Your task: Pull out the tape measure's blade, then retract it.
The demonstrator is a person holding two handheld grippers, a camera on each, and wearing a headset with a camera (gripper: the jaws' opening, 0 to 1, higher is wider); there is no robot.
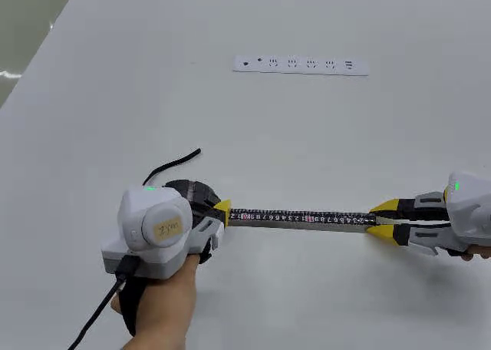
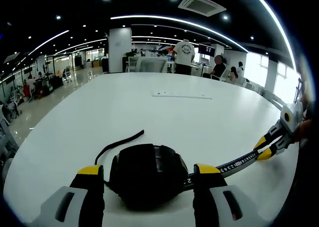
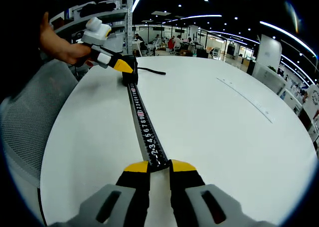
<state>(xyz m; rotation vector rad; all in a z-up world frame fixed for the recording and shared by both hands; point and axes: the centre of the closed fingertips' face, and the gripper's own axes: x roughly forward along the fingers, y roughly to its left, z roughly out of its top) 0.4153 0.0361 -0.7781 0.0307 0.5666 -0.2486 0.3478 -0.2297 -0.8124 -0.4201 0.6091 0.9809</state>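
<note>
The black tape measure case (image 2: 144,174) sits on the white table (image 1: 307,135), squeezed between the jaws of the left gripper (image 2: 148,170). Its blade (image 3: 144,130) lies pulled out along the table, and the right gripper (image 3: 154,166) pinches the far end. The case looks hard and chunky, easy to hold. The blade is likely thin, springy and slippery, so grip the tip tight and let it back slowly.

Handheld left gripper (image 1: 213,221), pale grey housing (image 1: 146,239) behind black fingers (image 1: 222,209) capped in yellow, green light (image 1: 149,187), yellowed label (image 1: 166,229) on its round cap, black cable (image 1: 96,315) trailing from the rear, right gripper (image 1: 377,220) alike, second green light (image 1: 457,186) behind its fingers.
</note>
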